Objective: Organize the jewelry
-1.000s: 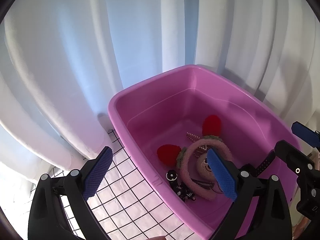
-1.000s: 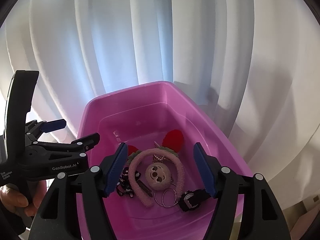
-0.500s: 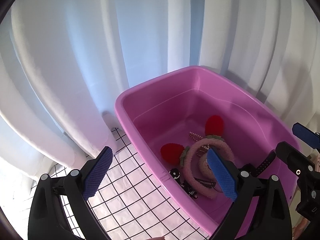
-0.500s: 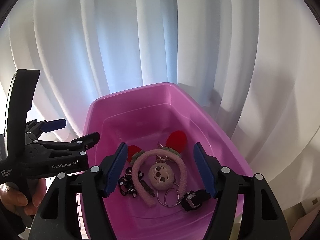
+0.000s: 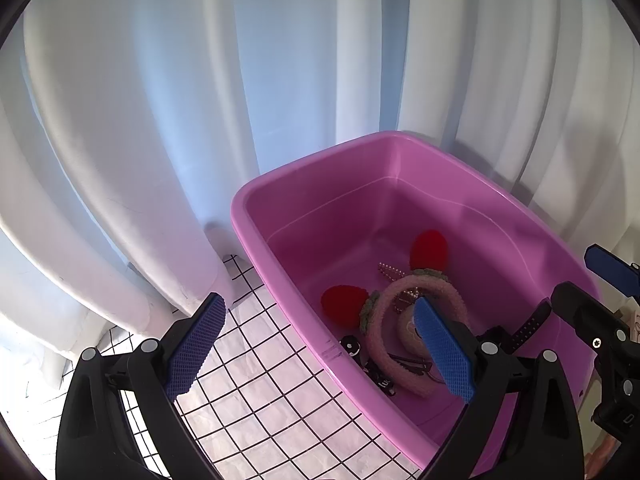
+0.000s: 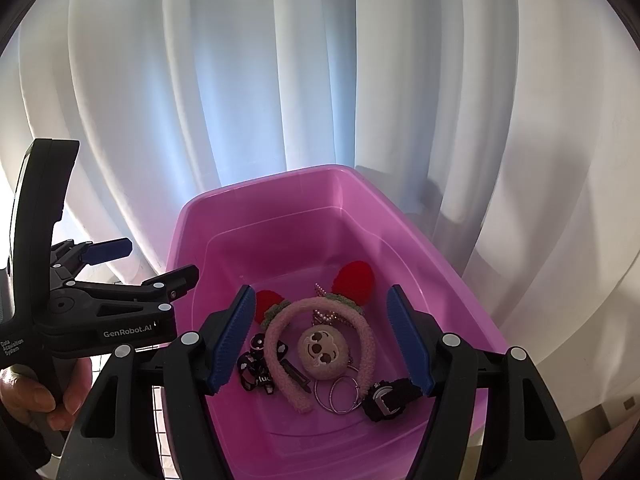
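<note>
A pink plastic tub (image 6: 280, 192) (image 5: 320, 156) holds a fuzzy pink headband with red strawberry ears (image 6: 320, 312) (image 5: 384, 344), a round plush face charm (image 6: 322, 354), metal rings (image 6: 338, 394), a black watch (image 6: 390, 398), dark hair clips (image 6: 256, 372) and a beaded clip (image 5: 390, 270). My right gripper (image 6: 324, 340) is open and empty, above the tub's near end. My left gripper (image 5: 316, 348) is open and empty, straddling the tub's left rim; it also shows in the right wrist view (image 6: 120, 276).
The tub stands on a white cloth with a black grid (image 5: 260, 392). White curtains (image 5: 160, 100) hang close behind and around the tub. The right gripper's fingers show at the right edge of the left wrist view (image 5: 592, 316).
Both grippers have drawn back and up from the tub, so it sits lower and smaller in both views. More grid cloth shows on the left. The jaws stay open.
</note>
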A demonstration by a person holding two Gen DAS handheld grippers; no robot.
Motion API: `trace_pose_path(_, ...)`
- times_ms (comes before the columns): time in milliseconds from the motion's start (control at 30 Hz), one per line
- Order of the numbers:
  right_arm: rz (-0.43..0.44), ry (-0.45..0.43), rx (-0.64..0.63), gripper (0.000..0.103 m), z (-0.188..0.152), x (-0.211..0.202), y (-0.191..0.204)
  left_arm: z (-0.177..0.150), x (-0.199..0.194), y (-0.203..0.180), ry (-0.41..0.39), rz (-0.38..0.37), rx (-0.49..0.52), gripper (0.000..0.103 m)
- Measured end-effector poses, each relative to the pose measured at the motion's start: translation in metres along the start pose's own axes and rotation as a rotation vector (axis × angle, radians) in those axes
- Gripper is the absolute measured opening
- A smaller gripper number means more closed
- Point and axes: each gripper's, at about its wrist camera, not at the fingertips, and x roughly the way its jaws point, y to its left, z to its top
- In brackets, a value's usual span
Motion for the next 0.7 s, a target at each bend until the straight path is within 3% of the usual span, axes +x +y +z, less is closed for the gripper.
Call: trace_pose_path(700,-0.005,0.0,0.004,0.065,-0.0005,-0.0014,0.0021,-0.0005,-0.0053,0.001,-0.002,0.002,-0.009,0.094)
